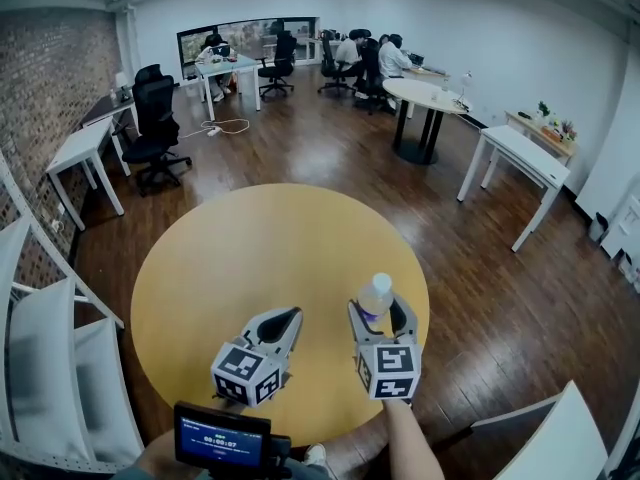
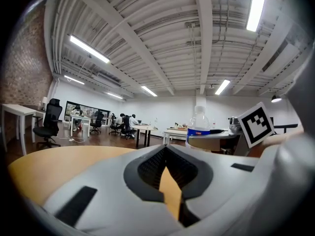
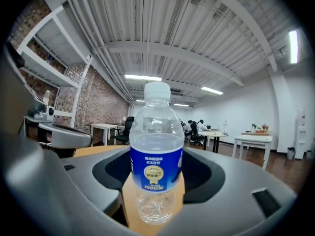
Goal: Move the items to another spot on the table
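Observation:
A clear water bottle [image 1: 376,293] with a white cap and blue label stands upright near the front right of the round yellow table [image 1: 250,258]. My right gripper [image 1: 377,315] holds it, one jaw on each side of its body. In the right gripper view the bottle [image 3: 156,156] fills the gap between the dark pads of that gripper [image 3: 155,191]. My left gripper [image 1: 289,316] hovers just left of it, shut on nothing. Only a thin wedge of tabletop shows between the left gripper's pads [image 2: 165,154]. From there the bottle [image 2: 199,124] and the right gripper's marker cube [image 2: 256,124] appear to the right.
White shelving [image 1: 40,318] stands at the left. A white chair back [image 1: 560,433] is at the lower right. Further off are black office chairs [image 1: 155,133], white desks [image 1: 520,158], a second round table [image 1: 425,98] and seated people. A small screen [image 1: 222,436] sits below the grippers.

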`<state>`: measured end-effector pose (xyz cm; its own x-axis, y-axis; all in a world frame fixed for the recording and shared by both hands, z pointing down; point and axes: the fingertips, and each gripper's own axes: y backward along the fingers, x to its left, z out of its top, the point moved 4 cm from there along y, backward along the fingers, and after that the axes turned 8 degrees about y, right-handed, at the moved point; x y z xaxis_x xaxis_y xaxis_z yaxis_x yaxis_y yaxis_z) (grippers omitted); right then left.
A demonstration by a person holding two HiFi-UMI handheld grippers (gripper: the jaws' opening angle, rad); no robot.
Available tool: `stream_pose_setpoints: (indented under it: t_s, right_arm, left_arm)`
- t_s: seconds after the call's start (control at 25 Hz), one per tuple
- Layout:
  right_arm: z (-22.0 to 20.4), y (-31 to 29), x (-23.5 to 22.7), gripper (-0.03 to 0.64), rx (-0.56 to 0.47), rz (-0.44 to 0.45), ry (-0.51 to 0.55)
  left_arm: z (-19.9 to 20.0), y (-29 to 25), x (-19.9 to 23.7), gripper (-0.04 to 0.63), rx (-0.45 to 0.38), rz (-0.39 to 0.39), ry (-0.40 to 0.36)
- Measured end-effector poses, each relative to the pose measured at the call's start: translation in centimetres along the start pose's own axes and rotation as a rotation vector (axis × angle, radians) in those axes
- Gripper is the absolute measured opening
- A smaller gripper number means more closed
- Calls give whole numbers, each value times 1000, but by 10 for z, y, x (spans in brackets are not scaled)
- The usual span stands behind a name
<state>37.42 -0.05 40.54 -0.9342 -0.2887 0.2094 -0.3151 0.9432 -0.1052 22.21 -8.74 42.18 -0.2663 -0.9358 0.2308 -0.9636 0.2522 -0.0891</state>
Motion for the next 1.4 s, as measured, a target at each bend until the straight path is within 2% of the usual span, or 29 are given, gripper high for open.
stream_pose_setpoints:
  t_s: [0.24, 0.72, 1.0, 1.4]
  right_arm:
    - [31, -6, 17, 287, -30, 15, 25]
    - [66, -25, 82, 287, -69, 84, 45]
    - [84, -41, 135, 287, -96, 172, 58]
    - [101, -66, 225, 287, -129, 339, 75]
  left_arm:
    - [16, 17, 14, 9, -12, 8, -3]
    - [35, 57, 54, 9, -63, 48, -8]
    - [41, 88, 84, 9, -81, 103, -13]
    - [42, 149, 133, 9, -108, 237, -3]
